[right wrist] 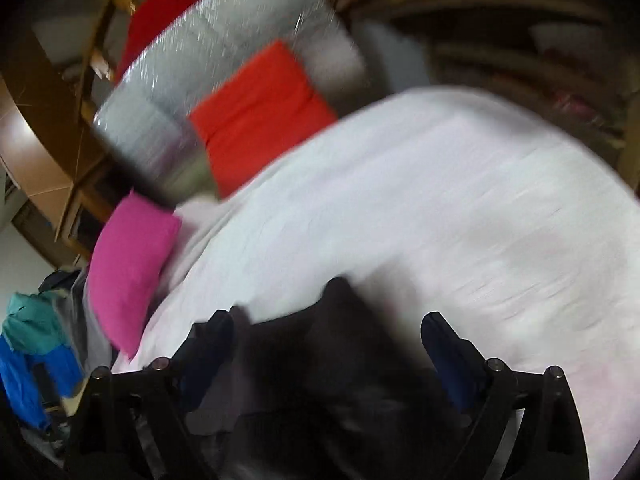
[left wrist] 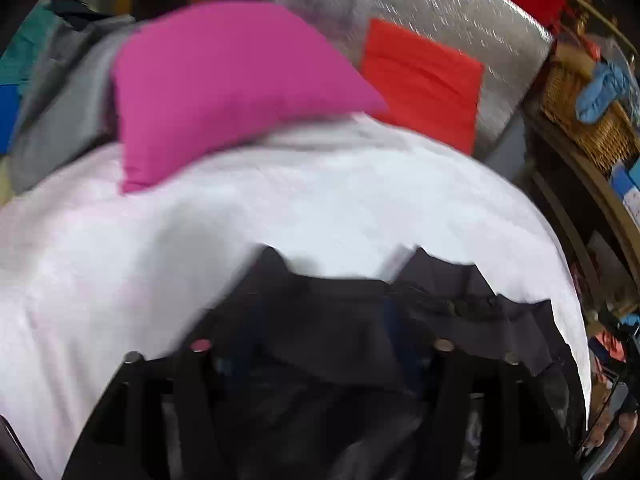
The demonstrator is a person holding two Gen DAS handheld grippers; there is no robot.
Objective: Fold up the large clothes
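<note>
Mostly blurred, dark garment (left wrist: 340,320) hiding left gripper (left wrist: 340,280)

A dark grey garment (left wrist: 332,320) (right wrist: 320,360), rumpled and blurred, lies bunched at the near edge of the white bed

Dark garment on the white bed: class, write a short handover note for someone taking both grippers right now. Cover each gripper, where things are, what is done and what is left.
Left gripper: dark garment bunched between its fingers; blur hides whether it is clamped.
Right gripper: open, fingers spread, the same dark cloth between them.
Garment lies crumpled at the near edge of the white bed, not spread.
Pink pillow and a folded red item sit at the far end; a pile of other clothes lies beyond the pillow.
Done: the red item looks folded.
Left: spread the dark garment flat, then fold it.
</note>
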